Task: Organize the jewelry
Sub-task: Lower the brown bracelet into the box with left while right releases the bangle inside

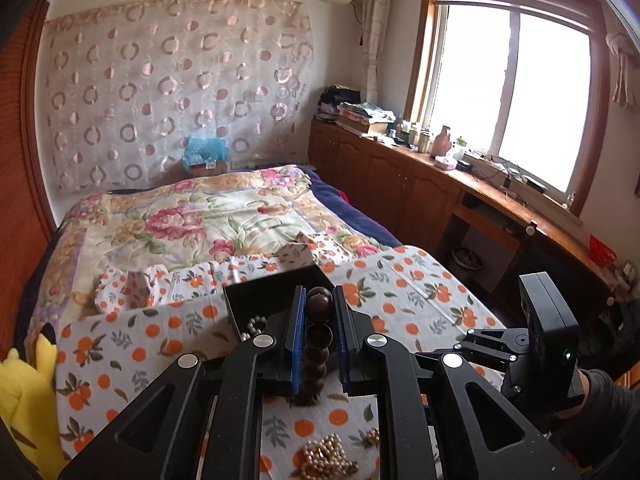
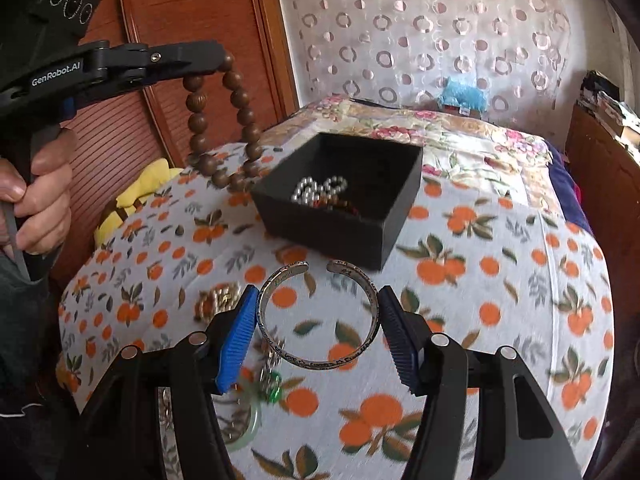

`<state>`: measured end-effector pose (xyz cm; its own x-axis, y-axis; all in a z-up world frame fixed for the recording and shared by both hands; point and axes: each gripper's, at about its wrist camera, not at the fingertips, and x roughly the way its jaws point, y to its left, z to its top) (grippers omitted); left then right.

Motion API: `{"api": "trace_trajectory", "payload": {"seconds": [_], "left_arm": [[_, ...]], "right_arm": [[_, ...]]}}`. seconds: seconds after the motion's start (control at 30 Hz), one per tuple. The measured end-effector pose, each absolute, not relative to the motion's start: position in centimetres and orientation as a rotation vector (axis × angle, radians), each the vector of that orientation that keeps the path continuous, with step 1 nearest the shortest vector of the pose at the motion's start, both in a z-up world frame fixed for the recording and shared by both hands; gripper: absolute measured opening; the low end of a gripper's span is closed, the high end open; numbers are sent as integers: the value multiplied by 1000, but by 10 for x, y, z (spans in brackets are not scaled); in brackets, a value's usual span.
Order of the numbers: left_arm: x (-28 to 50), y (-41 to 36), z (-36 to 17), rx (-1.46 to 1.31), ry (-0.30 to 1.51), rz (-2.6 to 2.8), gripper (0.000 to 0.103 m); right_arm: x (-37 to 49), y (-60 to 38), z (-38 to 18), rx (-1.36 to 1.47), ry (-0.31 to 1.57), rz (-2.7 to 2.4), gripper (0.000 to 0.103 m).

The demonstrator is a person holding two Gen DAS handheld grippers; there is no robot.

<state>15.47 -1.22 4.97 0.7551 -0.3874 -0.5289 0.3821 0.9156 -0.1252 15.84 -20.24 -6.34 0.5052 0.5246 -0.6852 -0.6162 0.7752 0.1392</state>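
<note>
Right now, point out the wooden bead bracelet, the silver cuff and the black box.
wooden bead bracelet (image 2: 197,122): right wrist view, a bead on its left strand.
silver cuff (image 2: 320,363): right wrist view, its lower band.
black box (image 2: 320,226): right wrist view, its front wall.

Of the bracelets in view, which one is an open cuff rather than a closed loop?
The silver engraved metal cuff between the right tool's blue pads; it has a gap, unlike the brown wooden bead bracelet.

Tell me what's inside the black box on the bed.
Inside the black box lies a strand of silvery beads, with something dark reddish beside it that is too blurred to name. The near wall hides the front of the floor, so anything lying there cannot be seen.
</note>
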Motion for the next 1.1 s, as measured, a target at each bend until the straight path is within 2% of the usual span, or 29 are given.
{"api": "trace_trajectory", "payload": {"seconds": [0.4, 0.87, 0.93, 1.0, 1.1], "left_arm": [[197, -7, 57, -16, 591, -403, 12], [227, -7, 1, -29, 727, -366, 12], [229, -6, -4, -24, 736, -352, 15], [228, -4, -8, -26, 738, -342, 25], [225, 0, -12, -18, 738, -305, 33]], "right_arm": [[197, -196, -37, -137, 741, 694, 63], [228, -189, -35, -154, 731, 679, 63], [232, -187, -36, -158, 733, 676, 63], [236, -184, -37, -162, 732, 673, 63], [244, -179, -38, -171, 727, 670, 63]]}}
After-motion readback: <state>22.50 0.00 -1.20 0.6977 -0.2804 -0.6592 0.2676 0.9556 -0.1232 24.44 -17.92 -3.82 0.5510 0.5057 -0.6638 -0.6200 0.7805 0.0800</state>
